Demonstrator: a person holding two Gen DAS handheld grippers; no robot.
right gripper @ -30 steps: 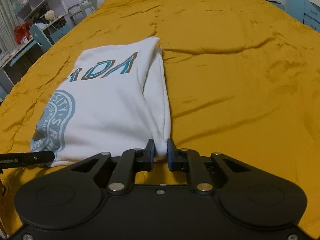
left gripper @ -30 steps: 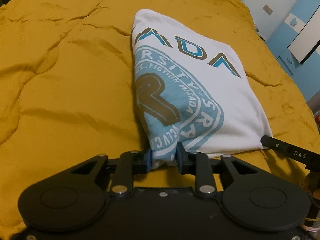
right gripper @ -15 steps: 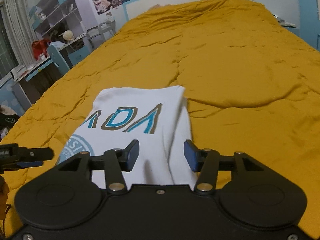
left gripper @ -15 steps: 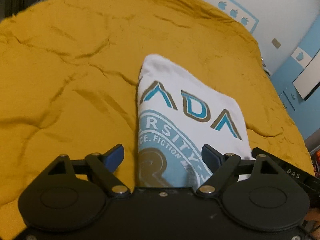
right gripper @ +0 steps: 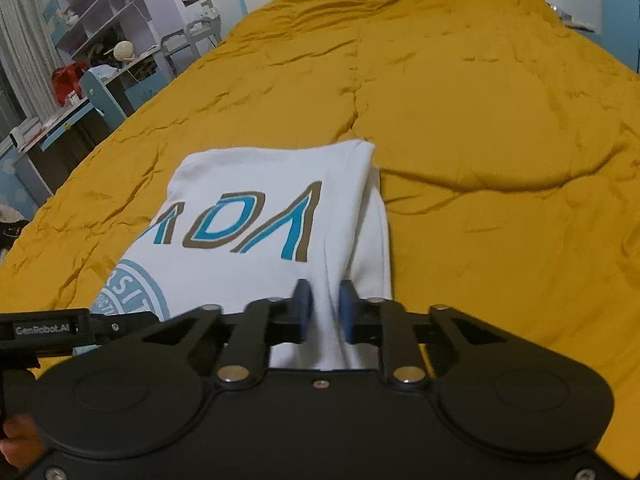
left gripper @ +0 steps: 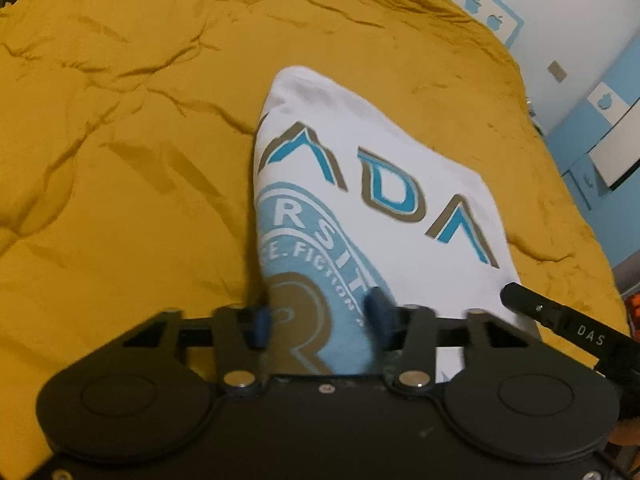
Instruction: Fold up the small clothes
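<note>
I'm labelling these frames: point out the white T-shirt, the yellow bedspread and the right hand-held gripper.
white T-shirt (left gripper: 360, 136): left wrist view, plain cloth above the lettering.
yellow bedspread (right gripper: 500, 128): right wrist view, bare quilted surface.
right hand-held gripper (right gripper: 325, 309): right wrist view, between its blue fingertips.

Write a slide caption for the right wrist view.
Right gripper pinches the near edge of the folded white T-shirt on the mustard bedspread.

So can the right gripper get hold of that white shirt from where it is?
Probably yes: the right gripper already has a fold of the white shirt between its blue pads, which look nearly closed, and nothing blocks it.
</note>
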